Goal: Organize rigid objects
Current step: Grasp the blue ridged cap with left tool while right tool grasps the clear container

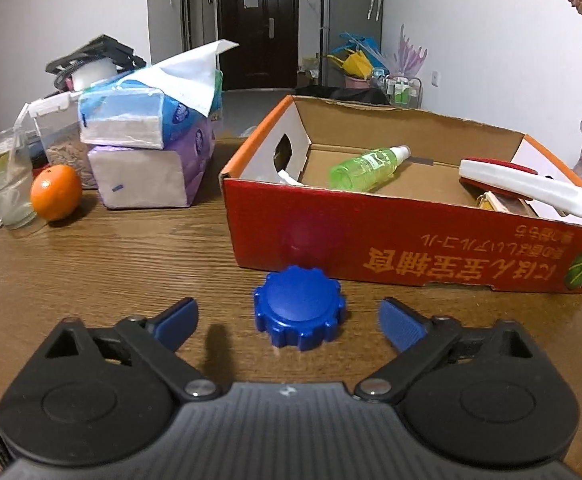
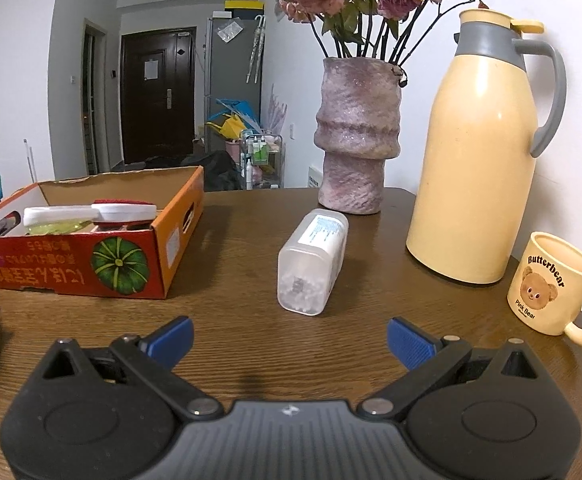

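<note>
A blue ribbed cap [image 1: 299, 307] lies on the wooden table just in front of the red cardboard box [image 1: 371, 236]. My left gripper [image 1: 289, 320] is open, its blue pads either side of the cap, not touching it. The box holds a green spray bottle [image 1: 365, 167] and a white and red tool [image 1: 531, 186]. In the right wrist view a clear plastic container [image 2: 311, 260] lies on its side ahead of my right gripper [image 2: 289, 338], which is open and empty. The box [image 2: 91, 256] stands to its left.
Stacked tissue packs [image 1: 151, 136], an orange [image 1: 55, 192] and a glass [image 1: 5, 184] stand at the left. A pink vase [image 2: 357, 136], a cream thermos [image 2: 479, 152] and a bear mug [image 2: 551, 284] stand at the right, near the table's edge.
</note>
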